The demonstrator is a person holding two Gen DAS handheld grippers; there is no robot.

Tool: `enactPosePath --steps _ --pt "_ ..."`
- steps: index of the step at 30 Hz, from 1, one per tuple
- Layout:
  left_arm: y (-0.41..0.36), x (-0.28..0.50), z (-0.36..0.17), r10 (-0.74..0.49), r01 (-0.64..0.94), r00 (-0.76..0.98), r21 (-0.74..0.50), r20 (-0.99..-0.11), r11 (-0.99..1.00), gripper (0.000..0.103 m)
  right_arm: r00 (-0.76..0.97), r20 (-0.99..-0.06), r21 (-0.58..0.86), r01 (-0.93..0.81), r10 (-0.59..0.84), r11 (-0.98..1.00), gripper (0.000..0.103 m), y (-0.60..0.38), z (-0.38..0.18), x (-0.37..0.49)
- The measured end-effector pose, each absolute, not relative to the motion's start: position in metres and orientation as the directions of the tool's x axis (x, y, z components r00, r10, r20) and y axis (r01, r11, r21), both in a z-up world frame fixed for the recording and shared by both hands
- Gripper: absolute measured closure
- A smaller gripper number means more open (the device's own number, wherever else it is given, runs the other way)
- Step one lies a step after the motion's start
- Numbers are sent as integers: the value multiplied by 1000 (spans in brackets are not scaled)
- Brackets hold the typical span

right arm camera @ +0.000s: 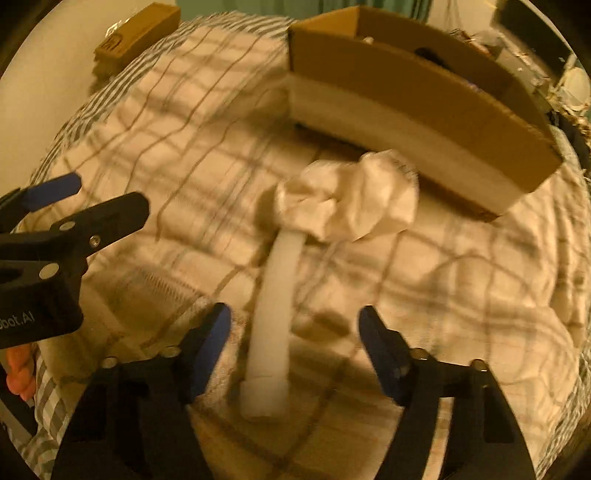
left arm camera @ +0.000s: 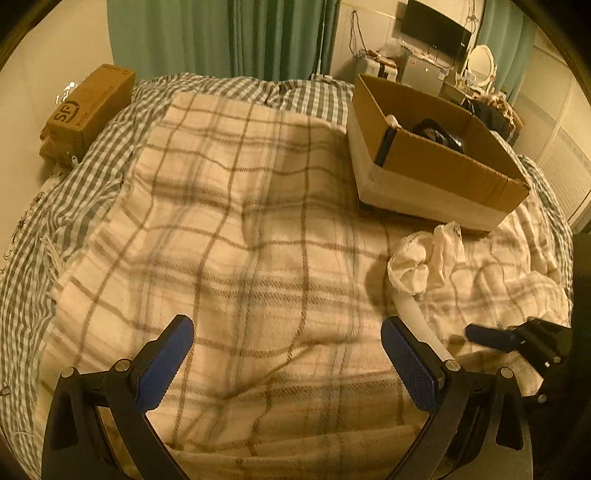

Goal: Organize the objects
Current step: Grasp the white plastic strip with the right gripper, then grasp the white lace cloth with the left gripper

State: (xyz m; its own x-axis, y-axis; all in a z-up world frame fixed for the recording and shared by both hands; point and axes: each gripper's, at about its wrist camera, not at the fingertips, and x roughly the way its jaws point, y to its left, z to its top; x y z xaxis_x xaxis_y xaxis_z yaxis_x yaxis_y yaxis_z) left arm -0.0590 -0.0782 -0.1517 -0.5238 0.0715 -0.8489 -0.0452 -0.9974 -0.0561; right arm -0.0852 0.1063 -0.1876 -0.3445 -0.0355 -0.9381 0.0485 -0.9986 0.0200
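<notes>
A white curved tube (right arm camera: 271, 314) lies on the plaid blanket (left arm camera: 240, 221), its far end under a crumpled white cloth (right arm camera: 351, 199). My right gripper (right arm camera: 293, 325) is open, its fingers either side of the tube's near half, just above it. My left gripper (left arm camera: 288, 354) is open and empty over bare blanket, to the left of the tube (left arm camera: 417, 317) and the cloth (left arm camera: 424, 258). An open cardboard box (left arm camera: 436, 162) with dark items inside sits on the bed beyond the cloth; it also shows in the right wrist view (right arm camera: 406, 85). The right gripper (left arm camera: 517, 336) shows at the left view's right edge.
A closed brown carton (left arm camera: 88, 107) stands off the bed's far left corner by the wall. Green curtains (left arm camera: 221, 37) hang behind the bed. A cluttered desk with a monitor (left arm camera: 436, 29) and mirror is at the far right. A grey checked sheet (left arm camera: 44, 229) edges the bed.
</notes>
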Motion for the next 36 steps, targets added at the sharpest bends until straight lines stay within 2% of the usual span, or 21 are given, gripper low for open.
enactPosePath --steps 2,3,4,12,17,22,27,33,36 --pt "-77 -60 -153 68 -46 -518 -52 -852 -998 0 -329 -943 36 62 -55 -997 66 104 -191 -86" --pt "-77 -60 -152 66 -46 -519 -49 -852 -998 0 -322 -944 48 71 -69 -996 73 104 -192 -85" --pt "-76 -59 -151 65 -47 -522 -47 -851 -998 0 -322 -944 50 75 -71 -996 86 103 -191 -85" --pt "-68 -55 -128 40 -69 -559 -2 -828 -998 0 -433 -900 44 44 -59 -998 90 116 -145 -70" --pt "-53 -60 -110 85 -89 -573 -42 -815 -995 0 -543 -840 2 -15 7 -1000 90 145 -95 -53" --pt "-27 -72 -103 125 -125 -582 -63 -803 -990 0 -610 -789 -9 -109 74 -994 90 181 -68 -44" --pt "4 -87 -115 162 -161 -553 -86 -817 -983 0 -628 -771 27 -197 105 -980 90 219 -72 -36" --pt "50 -108 -141 185 -234 -490 -76 -852 -969 0 -582 -802 37 -277 137 -960 90 257 -106 -37" --pt "70 -120 -154 220 -260 -451 -109 -865 -959 0 -559 -819 53 -301 131 -952 90 271 -122 -42"
